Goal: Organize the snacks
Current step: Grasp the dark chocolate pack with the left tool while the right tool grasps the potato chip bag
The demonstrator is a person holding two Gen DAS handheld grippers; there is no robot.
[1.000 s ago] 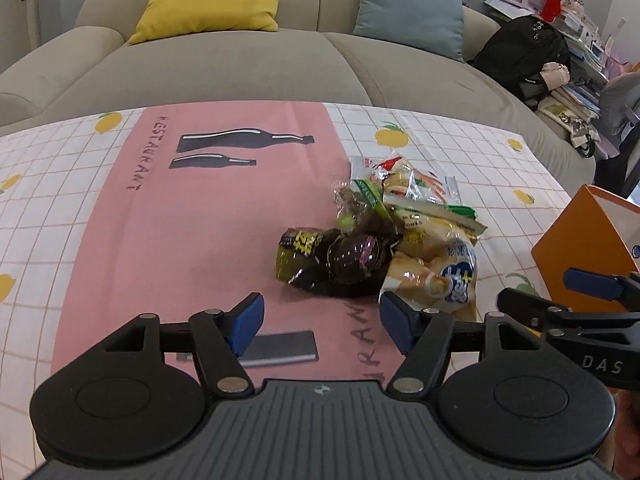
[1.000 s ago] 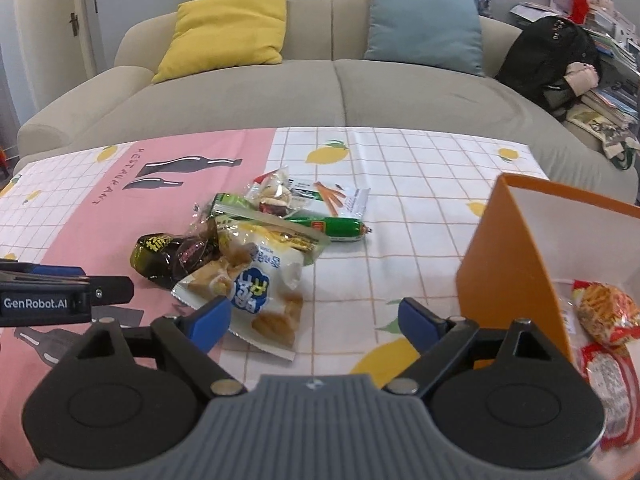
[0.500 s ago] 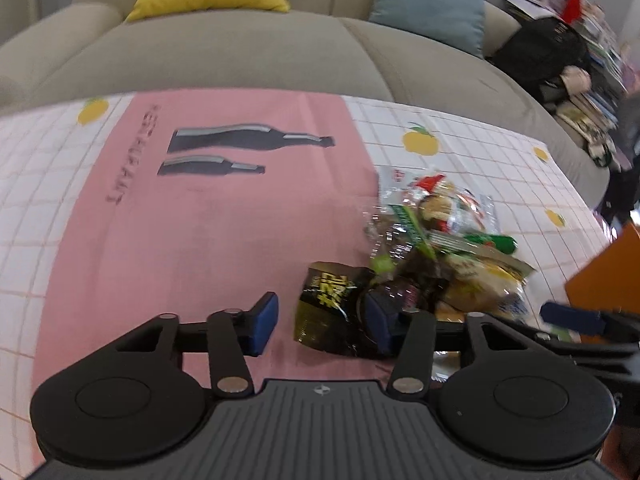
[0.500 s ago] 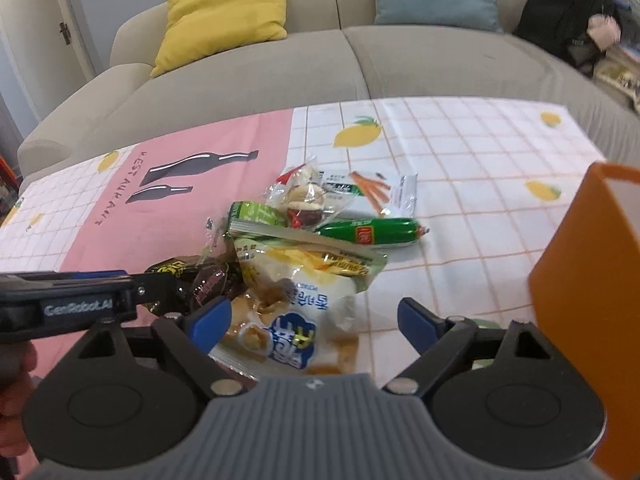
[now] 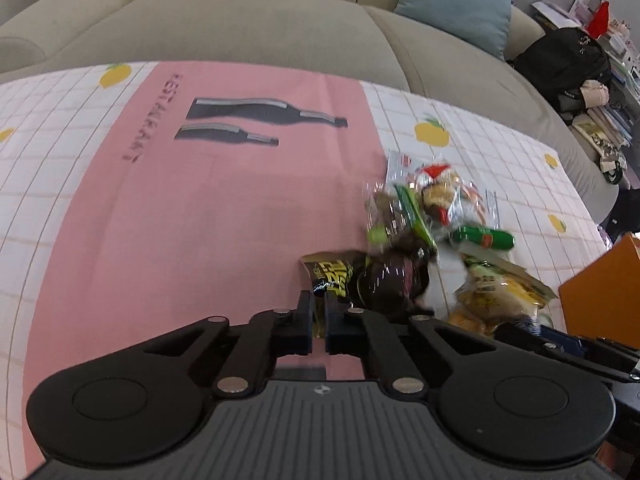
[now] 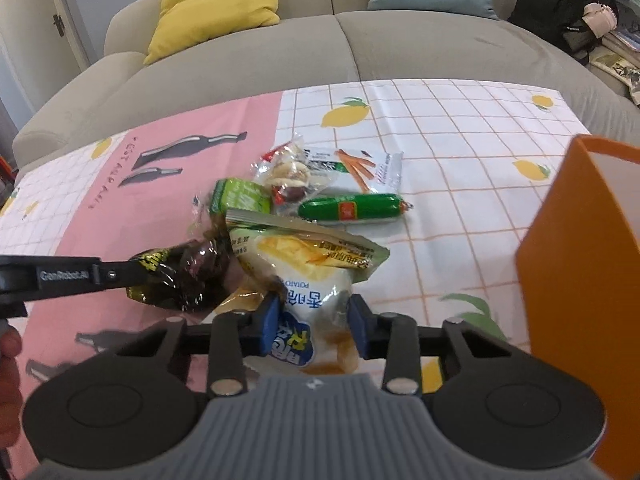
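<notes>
Orange is the colour of the box (image 6: 576, 280) on the right side of the table, and that looks like the place where the snacks should go. In these pictures its inside cannot be seen, so I cannot tell what is in it. A little pile of snacks sits on the tablecloth (image 6: 460, 120) near the middle, so most of the job looks left to do.

In the pile are a green sausage (image 6: 352, 210), a green packet (image 6: 240, 196), a clear bag of round cookies (image 6: 286, 176) and a carrot stick packet (image 6: 356, 162), all far from the grippers and untouched.

The left gripper (image 5: 318, 312) tips down at the near left edge of the pile. Its jaws are pressed together on the corner of the dark shiny packet (image 6: 180, 276) with yellow writing.

The right gripper (image 6: 314, 320) also tips down, just beside it on the right. Its jaws are closing on the near end of the white and blue chip bag (image 6: 308, 280), and the blue pads (image 6: 270, 318) already squeeze the bag's sides.

Both packets seem to rest on the table, not yet lifted.
</notes>
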